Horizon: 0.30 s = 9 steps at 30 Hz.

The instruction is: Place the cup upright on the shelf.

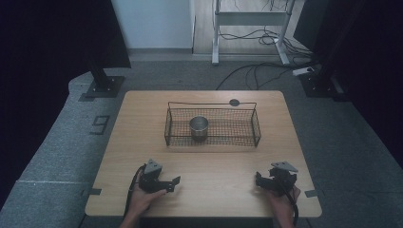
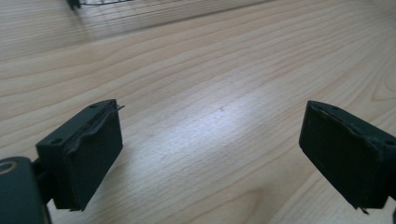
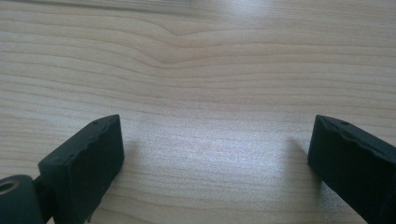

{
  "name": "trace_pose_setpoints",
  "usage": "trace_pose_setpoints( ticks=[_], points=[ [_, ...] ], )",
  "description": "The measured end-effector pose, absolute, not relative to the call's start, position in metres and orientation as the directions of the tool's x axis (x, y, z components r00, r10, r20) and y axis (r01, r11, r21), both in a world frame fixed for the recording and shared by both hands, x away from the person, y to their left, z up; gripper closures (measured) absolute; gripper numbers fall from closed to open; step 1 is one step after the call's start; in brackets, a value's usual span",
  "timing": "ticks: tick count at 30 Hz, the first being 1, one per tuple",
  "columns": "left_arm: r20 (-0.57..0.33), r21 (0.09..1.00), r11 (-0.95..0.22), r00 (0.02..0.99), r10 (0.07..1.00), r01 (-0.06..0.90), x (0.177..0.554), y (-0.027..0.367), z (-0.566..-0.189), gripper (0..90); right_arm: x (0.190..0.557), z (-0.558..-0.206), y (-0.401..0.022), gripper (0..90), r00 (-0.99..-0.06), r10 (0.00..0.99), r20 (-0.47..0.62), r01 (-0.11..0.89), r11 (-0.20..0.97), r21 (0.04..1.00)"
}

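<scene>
A black wire basket point(image 1: 256, 124) stands across the middle of the wooden table point(image 1: 214, 161), and a small metal cup point(image 1: 198, 126) sits upright inside it, left of its centre. My left gripper point(image 1: 172, 184) rests low over the table's near left part, pointing right. In the left gripper view its jaws point(image 2: 212, 121) stand wide apart over bare wood, so it is open and holds nothing. My right gripper point(image 1: 259, 181) is near the front right, pointing left. It point(image 3: 217, 126) is open too, with only wood grain between its jaws. Both are well short of the basket.
A small dark round disc point(image 1: 234, 102) lies on the table just behind the basket. A corner of the basket point(image 2: 93, 2) shows at the top of the left gripper view. Stand bases and cables lie on the floor beyond the table.
</scene>
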<state>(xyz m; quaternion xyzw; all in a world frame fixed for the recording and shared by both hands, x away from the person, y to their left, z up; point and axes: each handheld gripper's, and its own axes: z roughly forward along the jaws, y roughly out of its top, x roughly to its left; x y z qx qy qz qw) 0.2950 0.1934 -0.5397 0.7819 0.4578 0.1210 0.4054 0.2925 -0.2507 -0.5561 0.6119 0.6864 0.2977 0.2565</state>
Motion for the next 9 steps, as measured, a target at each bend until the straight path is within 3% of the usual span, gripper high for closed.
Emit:
trace_pose_setpoints(
  ticks=[9],
  points=[
    [-0.184, 0.743, -0.249, 0.547, 0.817, 0.621, 0.2971, 0.1948, -0.5418, 6.7, 0.2925, -0.5561, -0.2507, 3.7, -0.121, 0.993, 0.012, 0.687, 0.075, 0.723]
  ],
)
